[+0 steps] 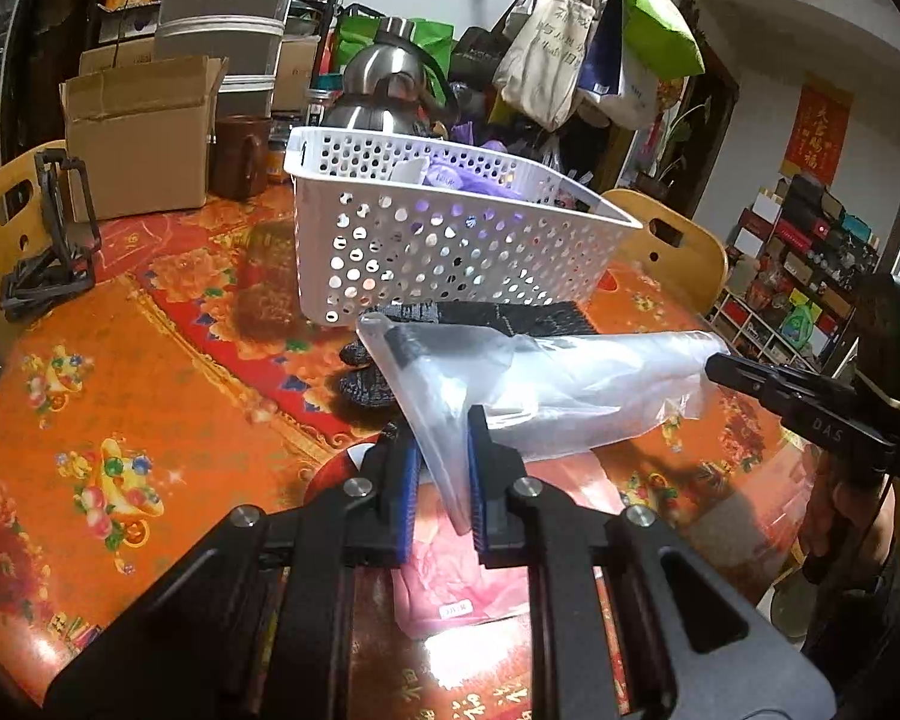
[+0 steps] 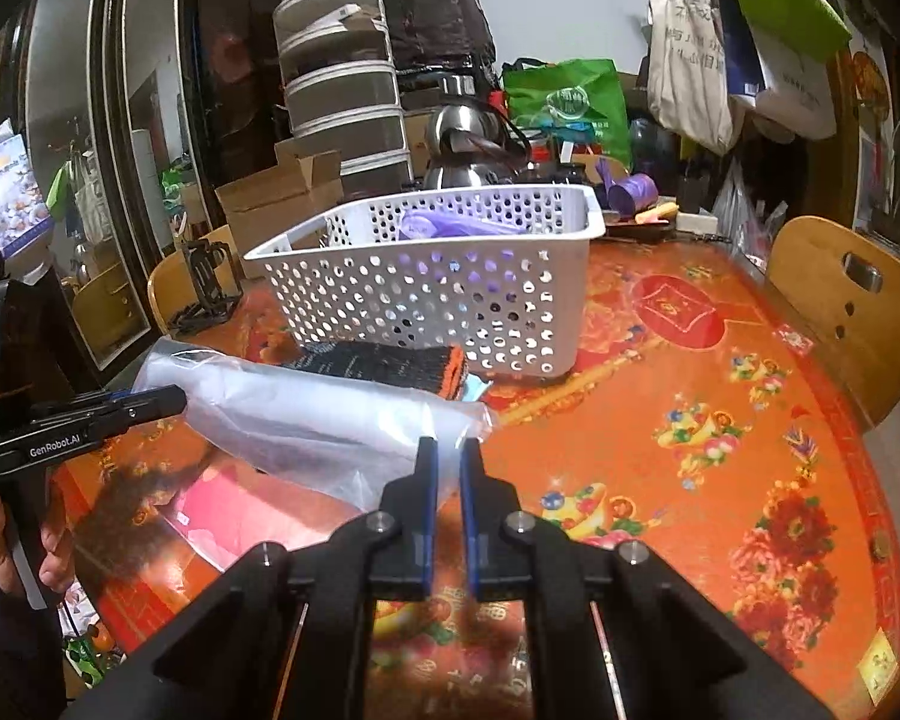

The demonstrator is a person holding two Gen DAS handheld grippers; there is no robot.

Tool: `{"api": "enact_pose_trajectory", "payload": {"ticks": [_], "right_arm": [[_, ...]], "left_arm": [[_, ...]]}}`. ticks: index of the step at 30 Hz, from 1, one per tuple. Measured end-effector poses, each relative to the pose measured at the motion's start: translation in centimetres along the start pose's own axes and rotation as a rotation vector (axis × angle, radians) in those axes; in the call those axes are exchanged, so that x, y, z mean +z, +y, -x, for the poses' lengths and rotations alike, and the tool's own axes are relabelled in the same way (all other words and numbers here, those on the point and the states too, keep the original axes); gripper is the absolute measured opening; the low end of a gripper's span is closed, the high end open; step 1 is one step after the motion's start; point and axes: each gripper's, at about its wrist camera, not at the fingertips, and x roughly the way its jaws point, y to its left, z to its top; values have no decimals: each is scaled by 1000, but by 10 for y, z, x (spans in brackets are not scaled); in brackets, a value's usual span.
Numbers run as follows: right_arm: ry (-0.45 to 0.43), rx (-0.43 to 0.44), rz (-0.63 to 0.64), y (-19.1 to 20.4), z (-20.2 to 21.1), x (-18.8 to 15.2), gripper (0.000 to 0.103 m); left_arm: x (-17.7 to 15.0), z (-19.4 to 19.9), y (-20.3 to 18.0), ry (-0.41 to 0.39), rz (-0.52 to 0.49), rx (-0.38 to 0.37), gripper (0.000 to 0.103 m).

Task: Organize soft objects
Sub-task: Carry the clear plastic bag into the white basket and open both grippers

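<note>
A clear plastic bag is held stretched above the table, just in front of the white perforated basket, with the left gripper clamped on one end and the right gripper clamped on the other, both sets of jaws closed on the film. The bag is judged light, limp and slippery, so it is best gripped at its ends and kept taut. A dark knitted item lies on the table beneath it.
</note>
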Motion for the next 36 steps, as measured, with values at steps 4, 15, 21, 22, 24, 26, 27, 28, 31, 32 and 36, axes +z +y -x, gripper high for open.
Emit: {"api": "enact_pose_trajectory", "payload": {"ticks": [4, 15, 21, 22, 24, 26, 27, 28, 31, 32, 36], "right_arm": [[-11, 2, 7, 3, 7, 2, 5], [-45, 2, 20, 5, 22, 16, 5], [-76, -5, 40, 5, 30, 43, 5], [-82, -8, 44, 5, 31, 50, 5], [-95, -13, 48, 3, 32, 68, 5], [-104, -17, 49, 1, 31, 86, 5], [-107, -24, 51, -1, 29, 96, 5], [-112, -29, 50, -3, 26, 109, 5], [-111, -45, 46, -8, 17, 134, 5], [-107, -40, 42, -10, 15, 141, 5], [-91, -49, 44, -17, -8, 168, 5]], "left_arm": [[0, 11, -2, -19, -2, -1, 12], [7, 31, -10, -62, -19, -7, 12], [30, 44, -14, -92, -17, -18, 12], [35, 45, -16, -97, -20, -17, 12], [48, 48, -19, -108, -31, -10, 12], [69, 48, -19, -117, -26, -20, 12], [78, 48, -19, -120, -26, -21, 12], [89, 47, -19, -124, -25, -25, 12], [124, 42, -20, -129, -26, -22, 12], [136, 39, -20, -127, -27, -18, 12], [176, 22, -18, -103, -15, -15, 12]]}}
